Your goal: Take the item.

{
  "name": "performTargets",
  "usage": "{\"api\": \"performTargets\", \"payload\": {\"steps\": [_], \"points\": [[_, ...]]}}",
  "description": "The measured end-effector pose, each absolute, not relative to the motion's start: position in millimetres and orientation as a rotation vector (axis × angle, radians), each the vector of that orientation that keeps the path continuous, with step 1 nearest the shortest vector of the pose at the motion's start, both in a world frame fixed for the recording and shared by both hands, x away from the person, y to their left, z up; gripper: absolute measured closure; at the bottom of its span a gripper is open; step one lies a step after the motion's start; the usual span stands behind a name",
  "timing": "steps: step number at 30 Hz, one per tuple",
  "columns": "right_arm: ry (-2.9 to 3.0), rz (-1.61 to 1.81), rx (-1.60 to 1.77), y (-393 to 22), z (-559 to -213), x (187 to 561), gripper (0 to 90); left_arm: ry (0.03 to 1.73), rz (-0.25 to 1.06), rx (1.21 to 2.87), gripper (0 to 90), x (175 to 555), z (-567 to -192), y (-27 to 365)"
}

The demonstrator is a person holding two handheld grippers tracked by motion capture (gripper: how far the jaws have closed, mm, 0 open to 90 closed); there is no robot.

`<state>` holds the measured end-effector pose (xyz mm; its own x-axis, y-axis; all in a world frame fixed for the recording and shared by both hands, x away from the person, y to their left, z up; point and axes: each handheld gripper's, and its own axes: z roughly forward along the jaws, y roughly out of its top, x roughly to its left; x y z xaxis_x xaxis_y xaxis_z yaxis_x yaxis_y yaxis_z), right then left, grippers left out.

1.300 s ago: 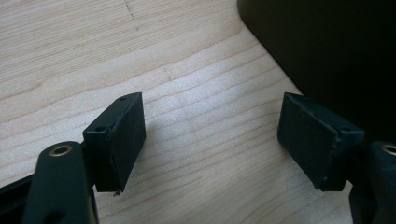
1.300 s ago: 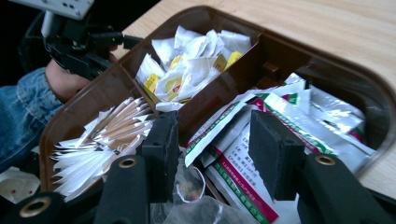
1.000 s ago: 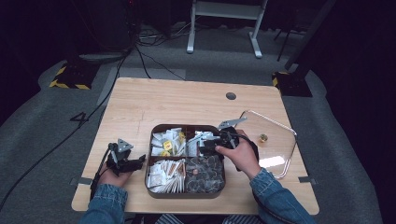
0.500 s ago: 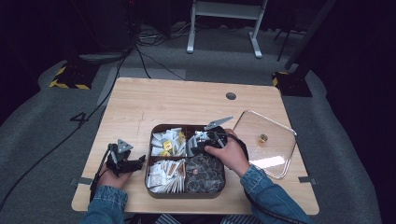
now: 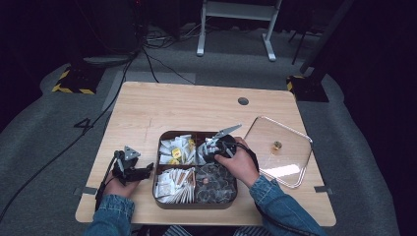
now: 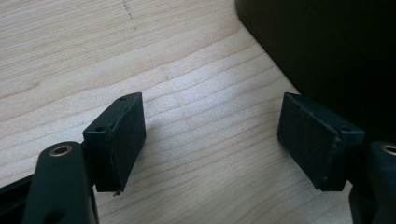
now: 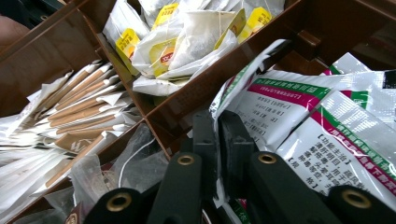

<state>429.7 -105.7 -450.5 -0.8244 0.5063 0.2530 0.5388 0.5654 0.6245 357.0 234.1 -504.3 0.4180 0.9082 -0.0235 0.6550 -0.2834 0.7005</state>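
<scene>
White foil sachet (image 7: 280, 105) with green and magenta bands and printed text lies in the far right compartment of the brown divided tray (image 5: 167, 202). Right gripper (image 7: 217, 126) jaws have just been closing and now pinch the sachet's edge beside the divider wall. Left gripper (image 6: 210, 135) rests wide apart on bare table (image 5: 187, 105), just beside the tray. Clear lid (image 5: 287, 142) lies right of the tray.

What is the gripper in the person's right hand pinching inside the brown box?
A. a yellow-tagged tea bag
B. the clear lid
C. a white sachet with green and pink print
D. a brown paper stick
C: in the right gripper view the right gripper has its jaws shut on the edge of the printed white sachet, which lies in its compartment of the brown box.
</scene>
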Motion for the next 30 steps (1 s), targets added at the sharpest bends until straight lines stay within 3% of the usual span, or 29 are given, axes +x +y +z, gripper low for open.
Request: {"api": "performTargets", "payload": {"steps": [30], "points": [[-2.612,-1.446,-0.889,-149,-404,403,88.1,1.314,0.511,2.039,24.3,361,-504,233]]}}
